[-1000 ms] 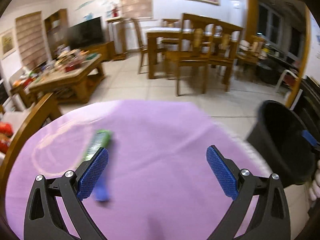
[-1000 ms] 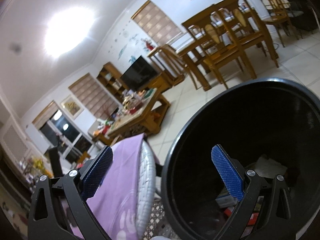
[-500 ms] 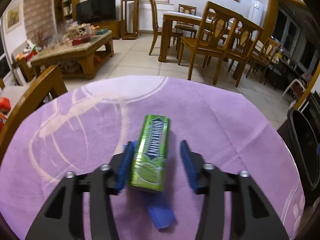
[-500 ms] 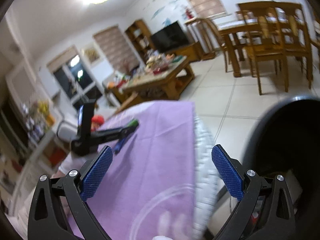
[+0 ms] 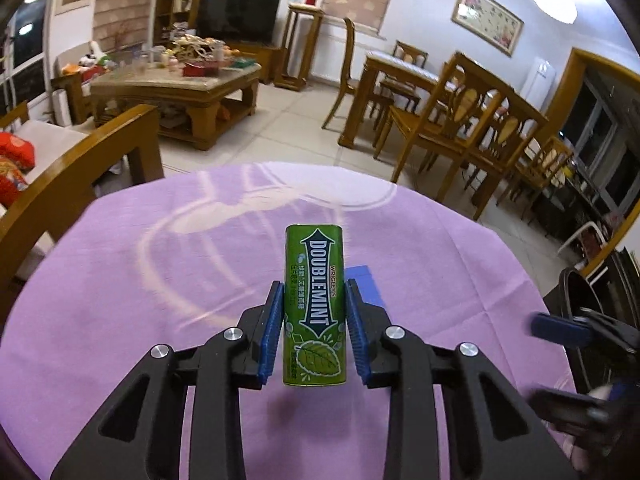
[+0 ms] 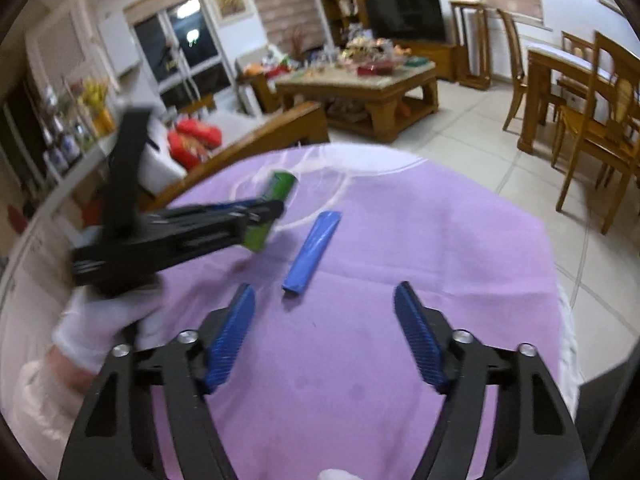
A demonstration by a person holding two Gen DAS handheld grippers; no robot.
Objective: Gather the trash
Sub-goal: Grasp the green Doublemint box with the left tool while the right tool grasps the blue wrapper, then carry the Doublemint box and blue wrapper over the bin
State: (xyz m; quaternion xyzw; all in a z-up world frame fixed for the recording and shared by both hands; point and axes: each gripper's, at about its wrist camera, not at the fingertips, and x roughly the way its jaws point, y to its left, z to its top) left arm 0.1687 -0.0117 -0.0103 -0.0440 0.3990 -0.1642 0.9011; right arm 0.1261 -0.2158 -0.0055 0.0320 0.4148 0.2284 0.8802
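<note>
A green Doublemint gum pack [image 5: 314, 308] sits lengthwise between the blue pads of my left gripper [image 5: 314, 328], whose jaws are closing with both pads against its sides. In the right wrist view the gum pack [image 6: 280, 186] is tilted above the cloth in the left gripper [image 6: 276, 210]. A blue wrapper [image 6: 312, 252] lies flat on the purple tablecloth [image 6: 440, 240], just ahead of my right gripper [image 6: 324, 320]. Its jaws are closing with nothing between them. The blue wrapper [image 5: 362, 280] peeks out behind the pack.
A black trash bin [image 5: 576, 304] stands off the table's right edge, by one right-gripper finger [image 5: 560, 330]. A wooden chair back [image 5: 80, 168] rises at the table's left. A gloved hand [image 6: 104, 328] holds the left gripper. Dining chairs [image 5: 460, 128] and a coffee table [image 5: 176, 92] stand beyond.
My left gripper closed around the gum pack and lifted it off the cloth. My right gripper swung from over the black bin to above the table, and its jaws narrowed.
</note>
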